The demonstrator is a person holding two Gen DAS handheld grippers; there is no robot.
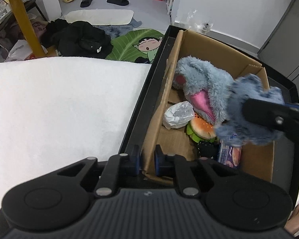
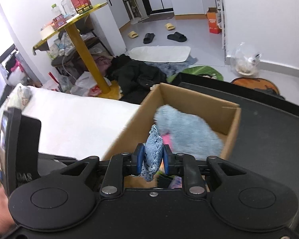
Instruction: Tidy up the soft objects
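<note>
Right gripper (image 2: 151, 160) is clamped on a small blue speckled fabric piece (image 2: 152, 153), dangling it over the near end of the cardboard box (image 2: 232, 131), where the fluffy grey-blue plush (image 1: 205, 87) already lies. Left gripper (image 1: 147, 160) is pinched onto the box's near-left wall (steadying it, I guess). The fabric looks light, floppy and squashable, so a pinch mid-body works, though blur makes its exact shape hard to call.

Blue spotted plush (image 2: 152, 151) hangs over cardboard box (image 2: 232, 123); fluffy blue-grey plush (image 1: 201, 83), burger toy (image 1: 201, 129) lie inside box.
</note>
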